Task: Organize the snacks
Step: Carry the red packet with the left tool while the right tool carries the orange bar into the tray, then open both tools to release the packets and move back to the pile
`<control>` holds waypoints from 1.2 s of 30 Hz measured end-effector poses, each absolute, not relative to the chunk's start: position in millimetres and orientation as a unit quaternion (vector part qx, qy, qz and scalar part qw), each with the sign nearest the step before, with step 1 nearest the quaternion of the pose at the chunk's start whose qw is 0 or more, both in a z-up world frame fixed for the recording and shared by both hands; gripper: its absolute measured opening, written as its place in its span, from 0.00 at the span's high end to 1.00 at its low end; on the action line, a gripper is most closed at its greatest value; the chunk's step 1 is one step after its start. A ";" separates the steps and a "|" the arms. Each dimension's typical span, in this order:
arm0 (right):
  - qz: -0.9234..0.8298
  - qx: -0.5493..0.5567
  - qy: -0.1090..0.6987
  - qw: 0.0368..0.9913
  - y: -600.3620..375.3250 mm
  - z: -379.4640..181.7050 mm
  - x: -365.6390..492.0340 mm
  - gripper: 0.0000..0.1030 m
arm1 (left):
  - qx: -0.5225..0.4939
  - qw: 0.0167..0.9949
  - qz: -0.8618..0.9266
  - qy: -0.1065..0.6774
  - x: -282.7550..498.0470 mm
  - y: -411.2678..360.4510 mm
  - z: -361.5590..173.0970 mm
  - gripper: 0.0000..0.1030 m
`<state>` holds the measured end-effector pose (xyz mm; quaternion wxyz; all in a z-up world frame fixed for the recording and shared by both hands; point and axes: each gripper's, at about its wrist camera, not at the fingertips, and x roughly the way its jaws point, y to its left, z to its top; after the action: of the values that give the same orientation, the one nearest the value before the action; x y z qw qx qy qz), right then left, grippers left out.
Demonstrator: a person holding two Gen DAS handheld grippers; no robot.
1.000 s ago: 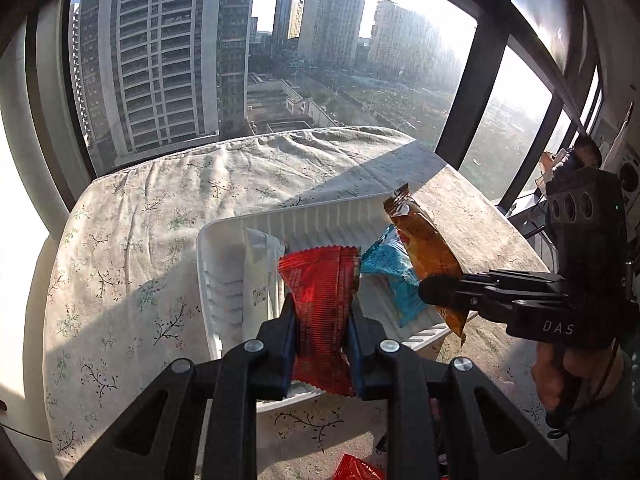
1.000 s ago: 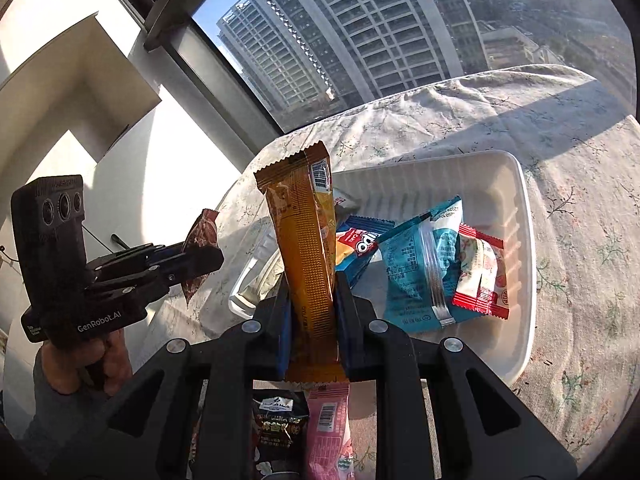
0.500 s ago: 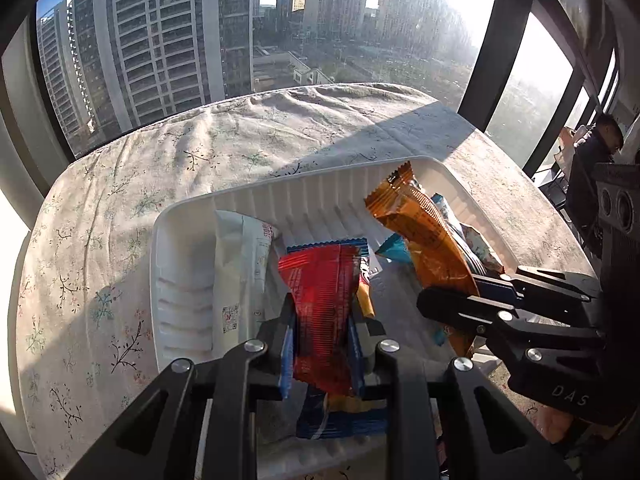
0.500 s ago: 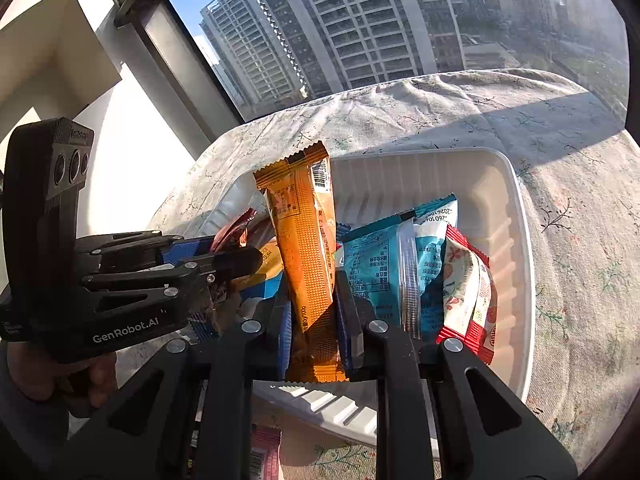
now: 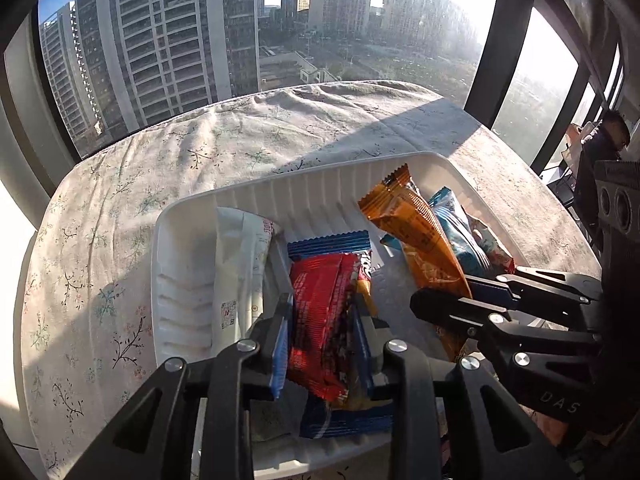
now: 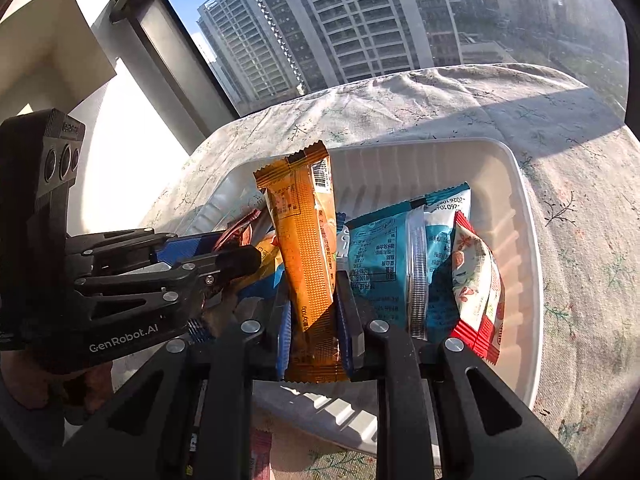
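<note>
Left gripper [image 5: 322, 340] easing fingers apart round red packet [image 5: 320, 316], packet still between them, long axis running straight fwd along fingers, lower end over white tray [image 5: 180, 280]. Right gripper [image 6: 314, 332] clamping orange packet [image 6: 306, 248] upright, tray floor just below. Packet bottoms hidden behind fingers; contact w/ tray unclear.

Harsh sun thru window [image 5: 400, 32], hard shadows (fisheye-warped edges), glare
</note>
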<state>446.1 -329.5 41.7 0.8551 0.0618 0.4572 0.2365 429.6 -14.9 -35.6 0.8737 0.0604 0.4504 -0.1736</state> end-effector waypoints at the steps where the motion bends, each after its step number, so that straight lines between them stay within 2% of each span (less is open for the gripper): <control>1: 0.236 0.061 0.457 0.855 -329.5 41.8 445.7 0.82 | 0.062 0.874 -0.173 0.449 428.3 -15.4 -34.6 0.64; 8: 0.235 0.065 0.451 0.859 -332.6 45.5 440.4 0.78 | 0.061 0.880 -0.170 0.439 414.7 -10.6 -24.2 0.55; 13: 0.234 0.067 0.435 0.867 -338.8 52.6 436.6 0.74 | 0.065 0.892 -0.169 0.413 386.1 -1.1 -1.7 0.39; 15: 0.236 0.075 0.423 0.872 -343.2 58.7 433.7 0.67 | 0.065 0.899 -0.168 0.399 368.8 6.2 9.9 0.30; 17: 0.238 0.086 0.405 0.879 -349.6 68.1 429.4 0.46 | 0.063 0.904 -0.168 0.388 350.5 16.5 19.3 0.22; 19: 0.247 0.105 0.385 0.883 -354.3 77.8 425.2 0.38 | 0.060 0.907 -0.166 0.381 332.1 28.1 24.6 0.09; 23: 0.268 0.109 0.356 0.888 -358.2 92.9 416.0 0.28 | 0.052 0.909 -0.161 0.382 288.6 55.7 23.7 0.07; 30: 0.300 0.094 0.345 0.884 -353.2 121.2 392.4 0.23 | 0.052 0.910 -0.156 0.381 219.7 90.3 3.4 0.03; 36: 0.312 0.044 0.388 0.866 -345.5 149.3 337.9 0.23 | 0.107 0.903 -0.195 0.367 192.6 97.0 -7.7 0.03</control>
<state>337.9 -345.5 149.3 0.8661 0.0437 0.3880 0.3120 192.6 97.0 -7.7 0.9033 0.1072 0.3668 -0.1950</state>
